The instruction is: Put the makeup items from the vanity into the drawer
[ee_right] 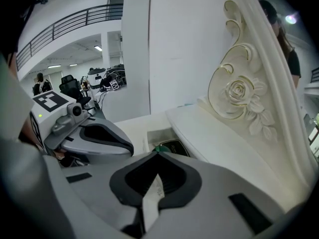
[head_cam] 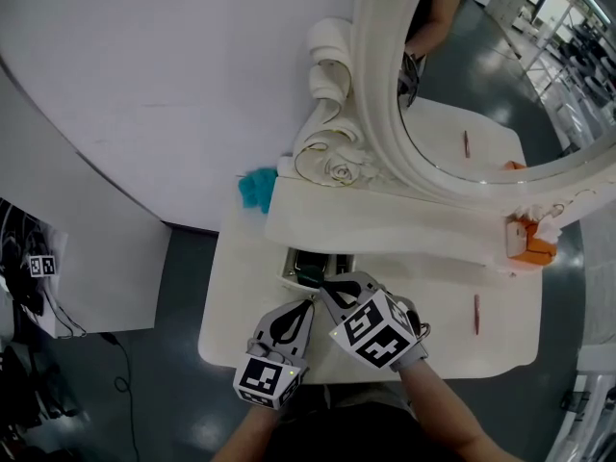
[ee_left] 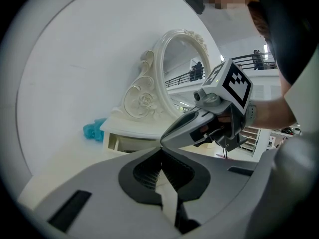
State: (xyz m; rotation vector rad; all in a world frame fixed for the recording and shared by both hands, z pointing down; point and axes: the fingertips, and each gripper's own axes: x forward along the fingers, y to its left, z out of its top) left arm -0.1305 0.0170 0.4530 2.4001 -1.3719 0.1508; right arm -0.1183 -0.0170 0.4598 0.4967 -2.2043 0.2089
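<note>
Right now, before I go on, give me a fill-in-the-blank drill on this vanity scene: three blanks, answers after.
1. The drawer stands ____.
2. The right gripper has its fingers ____.
3. In the head view, the red stick lies on the tabletop to the ____ of the right gripper.
Missing words: open; shut; right.

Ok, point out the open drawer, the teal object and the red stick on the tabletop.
open drawer [head_cam: 289, 266]: head view, on its white left wall.
teal object [head_cam: 256, 189]: head view, on its middle.
red stick [head_cam: 475, 314]: head view, halfway along its length.
</note>
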